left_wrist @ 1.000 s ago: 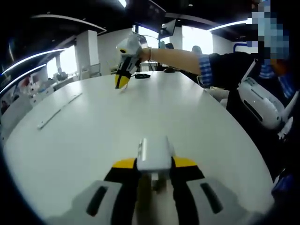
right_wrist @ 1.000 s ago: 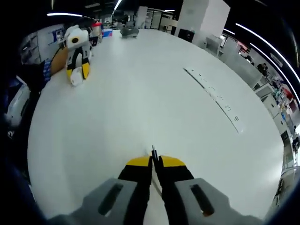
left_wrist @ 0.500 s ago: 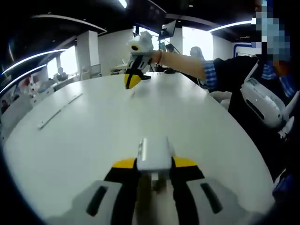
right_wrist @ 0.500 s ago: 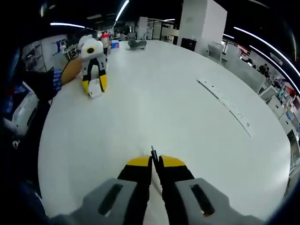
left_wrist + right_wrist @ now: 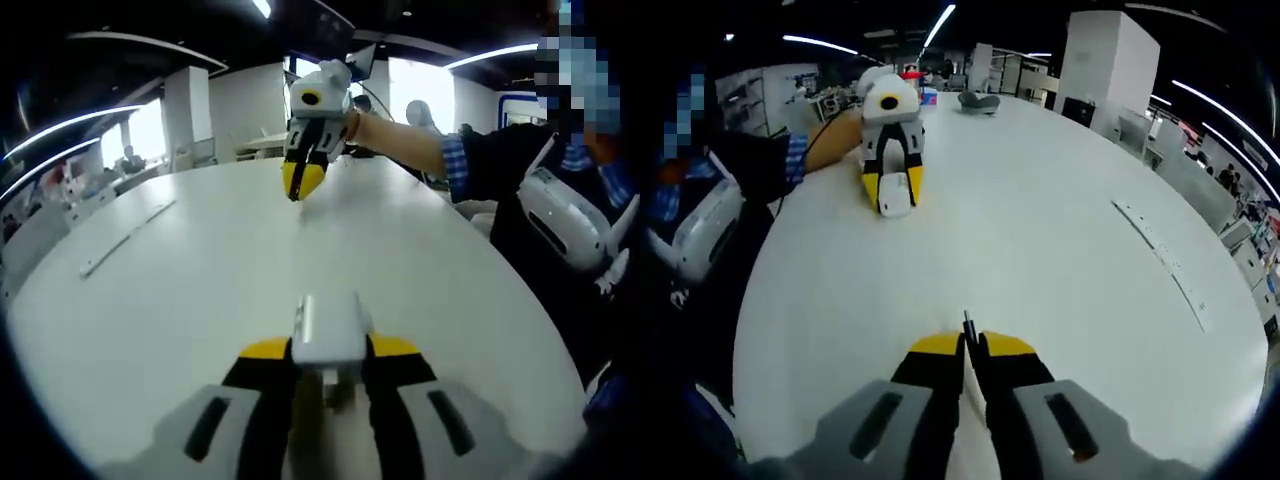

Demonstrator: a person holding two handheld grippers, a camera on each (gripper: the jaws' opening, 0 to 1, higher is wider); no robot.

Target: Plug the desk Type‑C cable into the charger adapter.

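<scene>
Left hand-held gripper (image 5: 328, 372) squeezes white charger adapter (image 5: 327, 330) between yellow-tipped jaws, low over white bench (image 5: 200, 280). Right hand-held gripper (image 5: 968, 350) nearly closed, pinching thin Type-C cable (image 5: 966, 322), plug tip poking out front. Cable and adapter well apart across bench. Long metal strip (image 5: 1160, 260) lies flat on bench.

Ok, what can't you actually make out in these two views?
- Adapter port: left gripper view, faces away; right gripper view, too small on the adapter.
- Cable run: right gripper view, hidden between the right gripper jaws; only the plug tip shows.
- Dark object at the table's far edge: too small.
</scene>
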